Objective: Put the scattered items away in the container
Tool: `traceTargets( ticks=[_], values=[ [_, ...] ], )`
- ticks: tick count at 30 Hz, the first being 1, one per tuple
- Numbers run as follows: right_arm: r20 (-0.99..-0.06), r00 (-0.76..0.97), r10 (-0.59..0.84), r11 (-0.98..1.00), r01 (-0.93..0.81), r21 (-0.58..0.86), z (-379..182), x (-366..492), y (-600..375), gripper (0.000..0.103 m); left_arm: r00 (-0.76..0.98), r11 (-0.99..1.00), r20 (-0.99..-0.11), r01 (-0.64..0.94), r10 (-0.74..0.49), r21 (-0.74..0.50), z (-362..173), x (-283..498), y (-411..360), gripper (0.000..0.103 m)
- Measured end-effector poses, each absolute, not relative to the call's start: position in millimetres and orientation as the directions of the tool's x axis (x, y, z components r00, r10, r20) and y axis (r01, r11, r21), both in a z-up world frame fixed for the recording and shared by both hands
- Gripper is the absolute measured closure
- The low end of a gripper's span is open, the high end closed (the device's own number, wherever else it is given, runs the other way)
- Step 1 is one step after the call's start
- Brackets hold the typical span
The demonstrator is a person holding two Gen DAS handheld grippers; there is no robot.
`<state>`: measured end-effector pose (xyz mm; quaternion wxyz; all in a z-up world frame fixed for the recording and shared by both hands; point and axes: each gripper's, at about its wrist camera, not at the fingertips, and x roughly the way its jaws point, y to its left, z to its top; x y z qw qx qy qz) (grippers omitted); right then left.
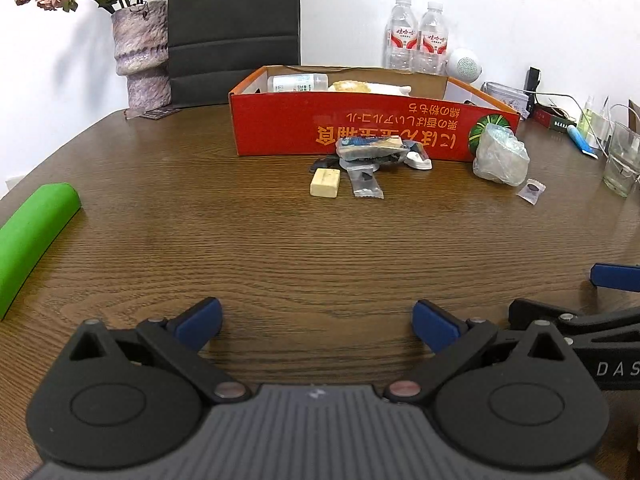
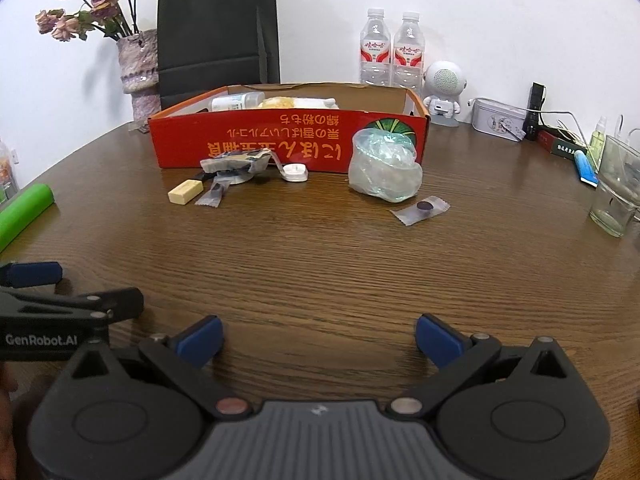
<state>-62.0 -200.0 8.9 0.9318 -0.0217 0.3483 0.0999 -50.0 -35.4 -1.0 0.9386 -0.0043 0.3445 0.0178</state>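
1. Both tongs hover low over the near edge of the wooden table (image 1: 280,248): the left gripper (image 1: 317,322) and the right gripper (image 2: 319,338) each have their blue-padded fingers spread wide with nothing between them, and they sit side by side, well apart from the clutter.
2. Farther out, scattered items lie just in front of the red cardboard box (image 2: 288,140): a cream eraser-like block (image 2: 185,191), a small sachet (image 2: 210,196), a crumpled wrapper pile (image 2: 234,166), a white clip-like piece (image 2: 295,172), a bunched clear plastic bag (image 2: 384,168) touching the box front, and a wrapped dark candy (image 2: 422,209) near the bag.
3. Inside the box lie a white bottle (image 2: 236,102) and a pale packet (image 2: 296,103).
4. Behind it, against the white wall (image 2: 500,20), stand a vase of dried roses (image 2: 138,72), a black paper bag (image 2: 218,32), two water bottles (image 2: 392,50) and a white robot-shaped speaker (image 2: 444,88).
5. At the left edge lies a green roll (image 1: 32,236); at the right, a drinking glass (image 2: 614,188).
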Motion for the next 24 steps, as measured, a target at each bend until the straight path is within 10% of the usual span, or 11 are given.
traceTargets(
  ticks=[24],
  values=[
    [-0.65,0.742,0.166,0.981,-0.19,0.035,9.7,-62.0,-200.9,0.0,0.762,0.999,-0.647,-0.036,0.03,0.004,-0.7,-50.1,-35.1,0.0]
  ],
)
